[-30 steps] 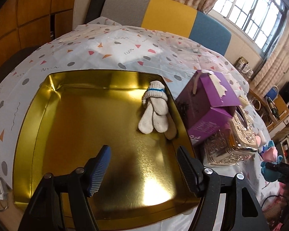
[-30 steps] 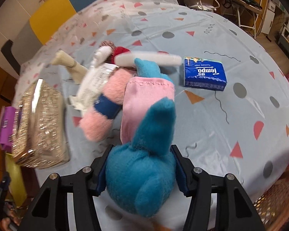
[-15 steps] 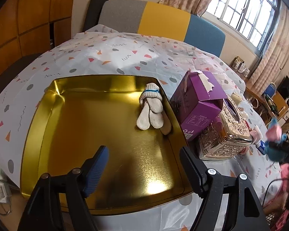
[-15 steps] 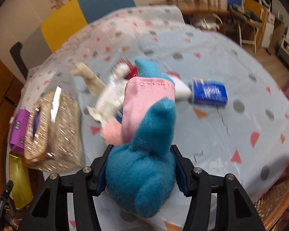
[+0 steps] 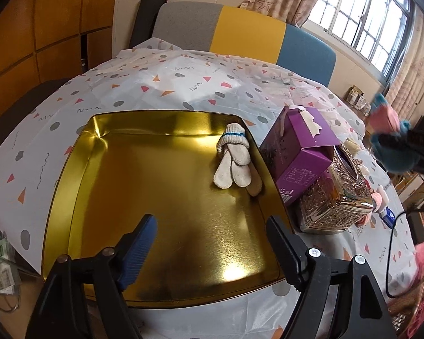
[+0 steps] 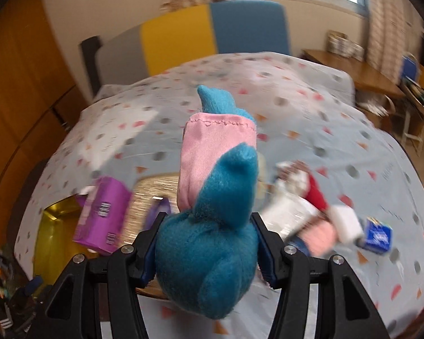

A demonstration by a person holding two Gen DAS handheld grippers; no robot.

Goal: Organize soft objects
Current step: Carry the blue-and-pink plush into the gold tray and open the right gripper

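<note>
The right gripper (image 6: 206, 250) has its jaws clamped on the fat lower end of the blue and pink plush toy (image 6: 212, 214), which fills the middle of the right wrist view and is up off the bench (image 6: 339, 118). From the left wrist view the same toy shows at the far right edge, in the air above the gold ornate box (image 5: 336, 197).

The left gripper (image 5: 212, 240) sits over the near end of the gold tray (image 5: 70, 186), lower middle of its frame. Its jaws have just been opening wider and nothing is between them. A rolled pair of white gloves (image 5: 234, 158) already lies along the tray's right wall.

What could go wrong, I reckon: the purple carton (image 5: 296, 155) and the gold box stand right against the tray's right side, so a low carry could clip them. The grip is only on squashy stuffing, so the toy could squirm out. The empty left gripper is also parked over the drop spot.

Hard to make out: the right wrist view is smeared, so the pile at lower right is just red, white and pink blobs plus a blue packet (image 6: 377, 234). I can't tell which of those are soft. The tray is mostly hidden there too.
</note>
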